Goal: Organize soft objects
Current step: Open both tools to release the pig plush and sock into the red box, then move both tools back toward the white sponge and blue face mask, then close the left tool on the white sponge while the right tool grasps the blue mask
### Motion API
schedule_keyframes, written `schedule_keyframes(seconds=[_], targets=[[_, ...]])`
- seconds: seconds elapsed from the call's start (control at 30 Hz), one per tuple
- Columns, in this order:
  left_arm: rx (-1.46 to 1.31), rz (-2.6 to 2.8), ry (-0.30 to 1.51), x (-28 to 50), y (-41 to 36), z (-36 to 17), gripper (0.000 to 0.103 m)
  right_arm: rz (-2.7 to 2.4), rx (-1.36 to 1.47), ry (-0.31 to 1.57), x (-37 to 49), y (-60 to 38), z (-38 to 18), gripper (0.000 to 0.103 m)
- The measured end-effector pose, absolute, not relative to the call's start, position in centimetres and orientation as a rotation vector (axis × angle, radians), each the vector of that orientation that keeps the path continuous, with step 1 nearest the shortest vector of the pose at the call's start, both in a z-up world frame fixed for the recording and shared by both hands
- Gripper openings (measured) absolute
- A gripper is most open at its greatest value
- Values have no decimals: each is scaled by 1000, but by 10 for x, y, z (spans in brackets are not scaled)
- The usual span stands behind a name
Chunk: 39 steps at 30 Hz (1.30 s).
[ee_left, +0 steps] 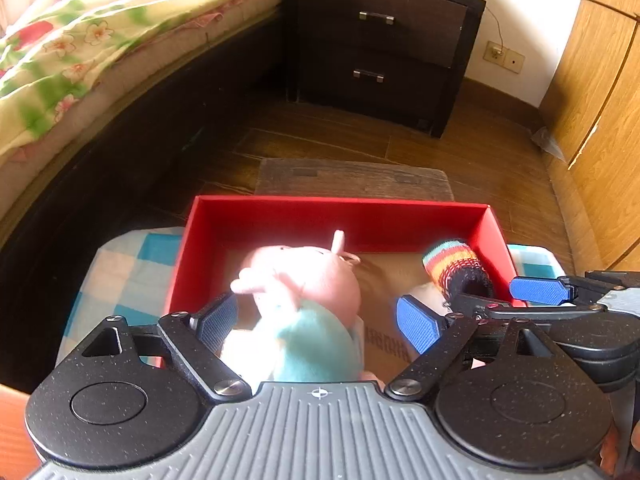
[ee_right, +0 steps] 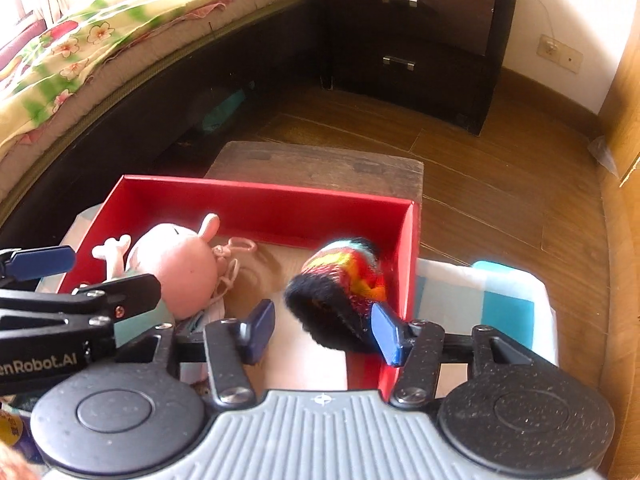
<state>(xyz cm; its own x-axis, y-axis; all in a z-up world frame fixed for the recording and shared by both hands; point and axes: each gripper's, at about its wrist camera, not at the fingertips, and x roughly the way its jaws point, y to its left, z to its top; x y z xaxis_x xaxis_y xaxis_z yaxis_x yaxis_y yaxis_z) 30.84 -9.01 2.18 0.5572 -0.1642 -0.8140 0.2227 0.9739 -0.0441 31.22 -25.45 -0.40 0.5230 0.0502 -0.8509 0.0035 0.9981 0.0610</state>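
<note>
A red box (ee_left: pixel 340 201) (ee_right: pixel 260 185) rests on a blue and white checked cloth (ee_left: pixel 132 276). Inside it lies a pink pig plush (ee_left: pixel 316 280) (ee_right: pixel 180 272) in a teal top. My left gripper (ee_left: pixel 318 326) straddles the plush with its jaws wide; the pads (ee_left: pixel 418 330) stand off it. A rolled striped sock (ee_left: pixel 456 264) (ee_right: pixel 340 284) with a black cuff is in the box's right corner, blurred. My right gripper (ee_right: pixel 324 332) hangs over the sock, jaws apart and not pressing on it. Each gripper also shows at the edge of the other's view.
A worn wooden stool (ee_right: pixel 320 166) stands just beyond the box. A bed with a floral cover (ee_left: pixel 80 40) runs along the left. A dark two-drawer nightstand (ee_left: pixel 380 44) is at the back and a wooden wardrobe (ee_left: pixel 600 80) on the right.
</note>
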Motion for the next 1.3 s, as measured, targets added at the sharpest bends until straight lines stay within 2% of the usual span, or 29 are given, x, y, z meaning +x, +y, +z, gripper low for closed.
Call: schedule_keyframes(seconds=[0.1,0.47,0.63,0.9,1.3], targets=[[60,-231,955,301,-89,24,88,33,63,1025,304,-257,-2,38],[45,-286,981,260,-88,26,89,43,82,1029,258,-262,12,40],[61,-329,1016,235,-91,19,90,43,92,1052,227,-269,9,47],[95,-378,1100,215,-110,-9,90,9,116,1112,186,-285,-9,47],[128,-408,1163,219,-141,-35,90,-58,169,1124,169,-326,-10,48]])
